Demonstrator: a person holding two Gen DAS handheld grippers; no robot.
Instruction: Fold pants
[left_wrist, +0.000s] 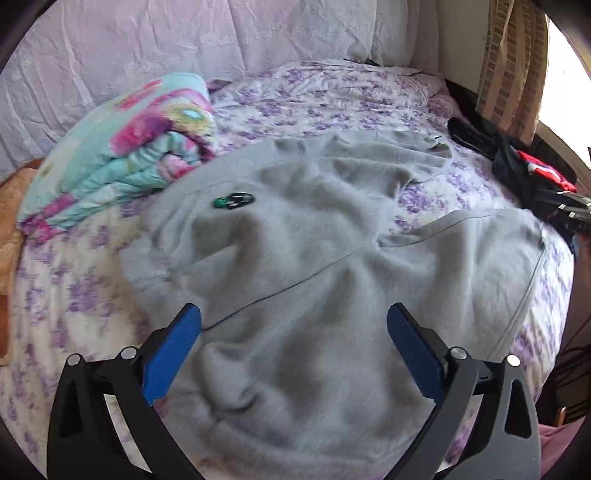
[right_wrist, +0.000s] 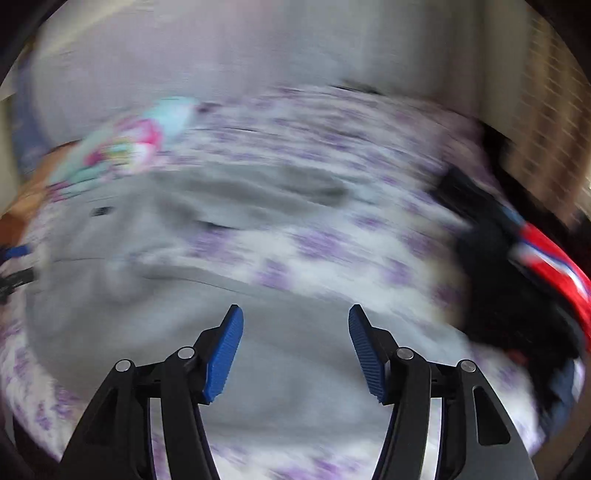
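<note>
Two tools are in your hands, and both stand with their blue pads apart and nothing between them. Your left tool (left_wrist: 293, 325) hangs over the grey pants (left_wrist: 314, 258), which lie rumpled and spread across the bed (left_wrist: 66, 295) on its purple-flowered sheet, one leg running toward the far pillows and the other bent off to the right; a small dark and green patch (left_wrist: 233, 200) shows on the cloth near the left. Your right tool (right_wrist: 295, 328) also hovers above the grey pants (right_wrist: 280, 369), its pads clear of the fabric, though that view is badly smeared by motion and fine detail is lost. A folded turquoise and pink blanket (left_wrist: 125, 155) sits on the bed just beside the pants at the left. A heap of dark clothes with something red (left_wrist: 532, 173) lies at the bed's right edge, apart from the pants.
</note>
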